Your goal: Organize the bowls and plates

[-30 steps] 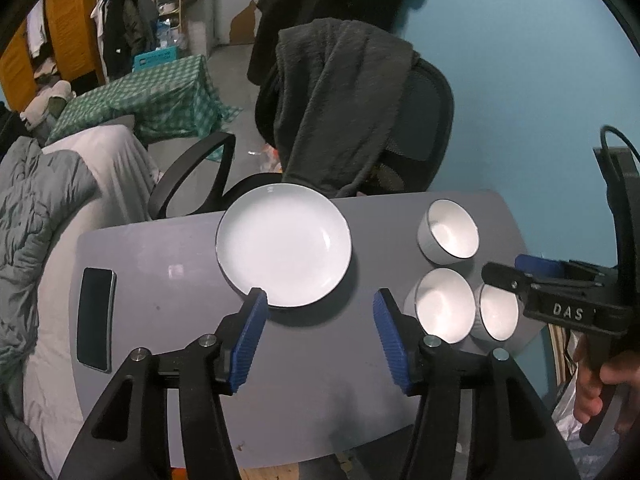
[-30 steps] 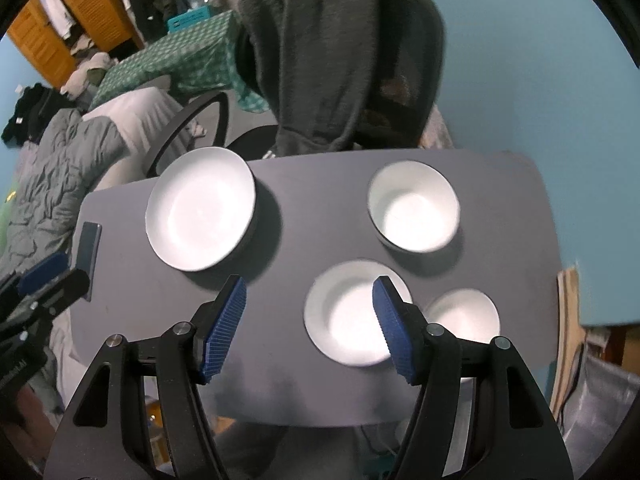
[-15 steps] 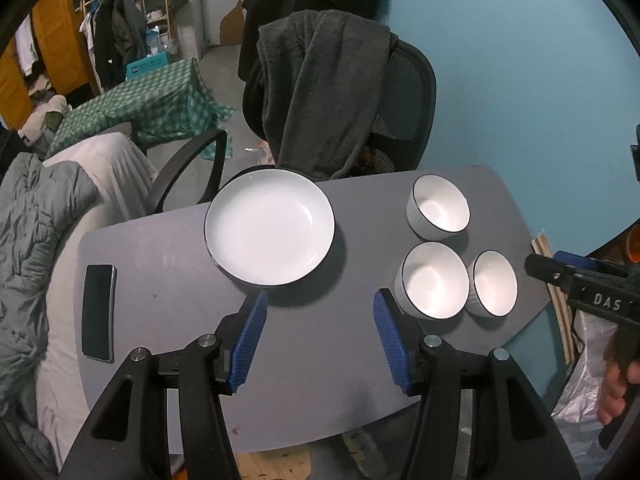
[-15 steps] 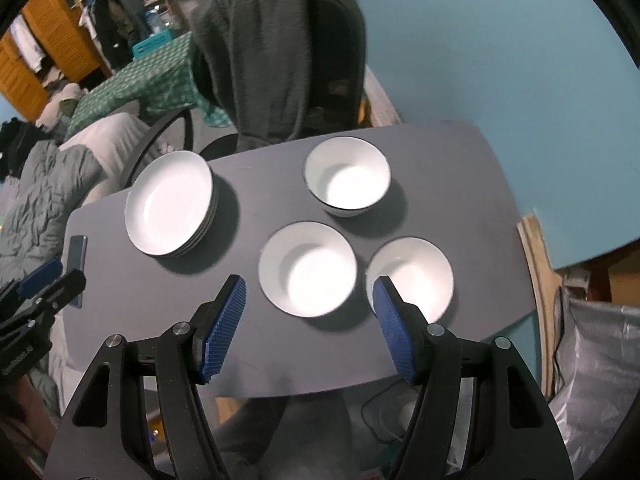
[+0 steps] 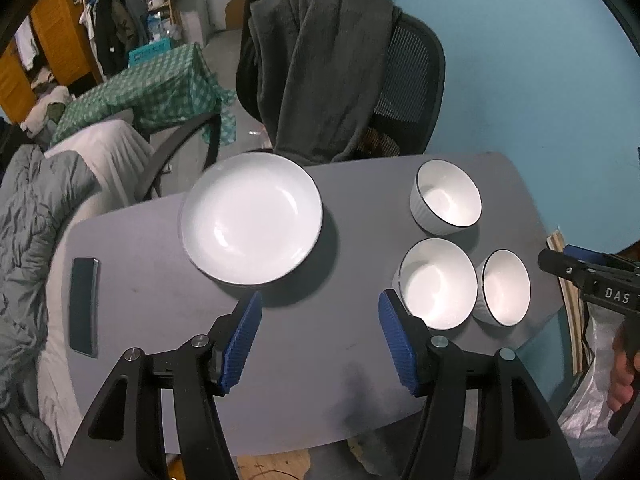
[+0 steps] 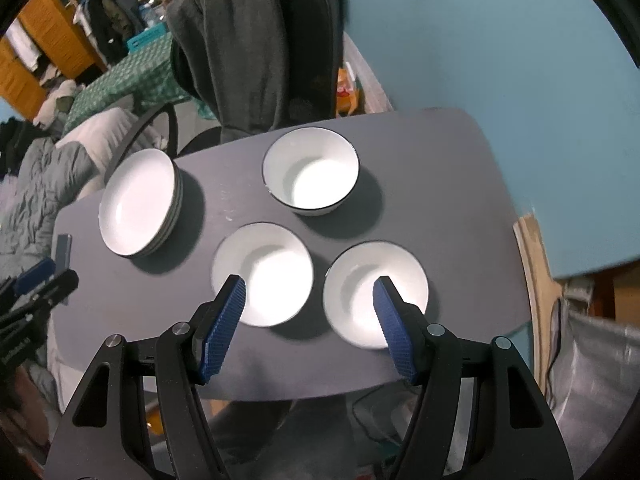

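Near the surface's (image 5: 304, 360) left half sat stacked plates (image 5: 251, 218), already gathered; three bowls (image 6: 262, 274) stood loose toward its right edge, likely next to nest. Left gripper (image 5: 320, 344) fingers were opening, empty; right gripper (image 6: 308, 320) fingers apart, empty. "DAS" showed on the right gripper.

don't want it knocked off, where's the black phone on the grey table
In the left wrist view the flat black phone lies at the left edge of the grey table, left of the stacked white plates, far from the three white bowls.
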The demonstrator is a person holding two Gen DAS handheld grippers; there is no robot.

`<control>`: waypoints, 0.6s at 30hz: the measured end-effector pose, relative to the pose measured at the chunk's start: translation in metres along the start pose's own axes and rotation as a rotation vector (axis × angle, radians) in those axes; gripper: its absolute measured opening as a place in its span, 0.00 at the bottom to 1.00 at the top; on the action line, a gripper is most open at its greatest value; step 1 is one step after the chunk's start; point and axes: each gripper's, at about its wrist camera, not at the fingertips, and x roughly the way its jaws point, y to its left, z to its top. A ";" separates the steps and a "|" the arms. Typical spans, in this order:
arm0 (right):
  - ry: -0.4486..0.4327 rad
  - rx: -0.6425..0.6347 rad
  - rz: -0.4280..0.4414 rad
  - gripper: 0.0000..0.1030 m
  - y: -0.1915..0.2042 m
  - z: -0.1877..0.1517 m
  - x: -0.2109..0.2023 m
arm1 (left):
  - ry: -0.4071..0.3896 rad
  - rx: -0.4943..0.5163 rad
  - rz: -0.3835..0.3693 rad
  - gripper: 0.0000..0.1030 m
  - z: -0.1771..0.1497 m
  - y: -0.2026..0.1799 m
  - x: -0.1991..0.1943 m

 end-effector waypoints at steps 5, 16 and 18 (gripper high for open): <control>0.046 -0.066 0.048 0.63 -0.016 0.014 0.033 | 0.048 -0.034 0.008 0.60 0.002 -0.016 0.028; 0.150 -0.200 0.176 0.63 -0.018 0.038 0.095 | 0.120 -0.074 0.051 0.60 -0.003 -0.040 0.082; 0.171 -0.227 0.170 0.63 -0.014 0.038 0.102 | 0.126 -0.076 0.049 0.60 -0.004 -0.044 0.088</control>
